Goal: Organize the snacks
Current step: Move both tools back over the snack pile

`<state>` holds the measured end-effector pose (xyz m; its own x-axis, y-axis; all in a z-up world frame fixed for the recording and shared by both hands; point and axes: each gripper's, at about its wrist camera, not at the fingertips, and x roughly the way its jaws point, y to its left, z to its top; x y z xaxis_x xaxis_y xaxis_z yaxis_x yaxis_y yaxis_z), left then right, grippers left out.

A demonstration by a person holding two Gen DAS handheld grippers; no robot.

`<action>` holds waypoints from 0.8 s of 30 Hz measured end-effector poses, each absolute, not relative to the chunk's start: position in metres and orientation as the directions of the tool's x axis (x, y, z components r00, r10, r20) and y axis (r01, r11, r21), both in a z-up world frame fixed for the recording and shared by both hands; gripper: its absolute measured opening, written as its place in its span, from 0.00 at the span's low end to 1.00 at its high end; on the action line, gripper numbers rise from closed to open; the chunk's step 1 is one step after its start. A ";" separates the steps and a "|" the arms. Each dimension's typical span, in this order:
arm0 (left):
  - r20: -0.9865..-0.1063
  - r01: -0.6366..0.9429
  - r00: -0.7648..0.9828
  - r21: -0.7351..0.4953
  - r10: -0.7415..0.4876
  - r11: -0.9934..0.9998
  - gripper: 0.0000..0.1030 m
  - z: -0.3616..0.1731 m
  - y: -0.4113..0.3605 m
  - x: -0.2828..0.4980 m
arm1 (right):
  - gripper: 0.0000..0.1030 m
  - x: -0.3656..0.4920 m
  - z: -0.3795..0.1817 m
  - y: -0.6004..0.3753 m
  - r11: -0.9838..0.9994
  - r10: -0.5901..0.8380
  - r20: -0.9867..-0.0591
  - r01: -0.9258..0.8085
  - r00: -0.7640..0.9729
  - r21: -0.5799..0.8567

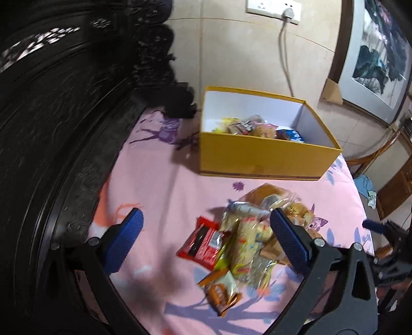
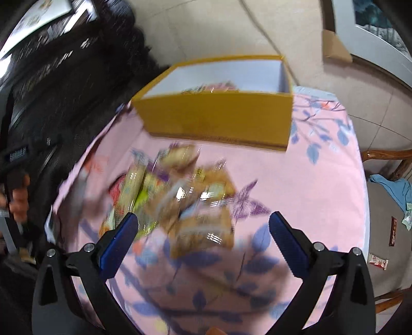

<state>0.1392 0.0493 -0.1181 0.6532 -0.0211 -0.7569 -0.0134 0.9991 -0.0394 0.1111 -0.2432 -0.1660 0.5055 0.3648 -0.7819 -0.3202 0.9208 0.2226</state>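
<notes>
A yellow box [image 1: 267, 157] with white inside stands on the pink cloth and holds several snack packets [image 1: 255, 127]. A heap of snacks lies in front of it: a red packet [image 1: 203, 243], a long yellow-white packet [image 1: 248, 243], an orange packet [image 1: 221, 295] and bread packs [image 1: 291, 206]. My left gripper [image 1: 206, 219] is open above the heap's left side, empty. My right gripper [image 2: 203, 221] is open and empty above the blurred heap [image 2: 180, 195], with the box [image 2: 221, 116] behind.
The table has a pink flowered cloth [image 1: 159, 180]. A dark carved wooden piece [image 1: 64, 116] stands to the left. A wall socket with cable [image 1: 283, 13] and a framed picture [image 1: 376, 59] are behind. Wooden chairs [image 2: 386, 159] stand right, with wrappers on the floor [image 2: 378, 260].
</notes>
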 end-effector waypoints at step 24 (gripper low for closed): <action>-0.766 -0.101 0.642 -0.086 -0.001 0.991 0.98 -0.119 0.081 0.115 | 0.99 0.147 -0.238 -0.192 0.889 0.224 -0.882 -0.458 0.414 0.010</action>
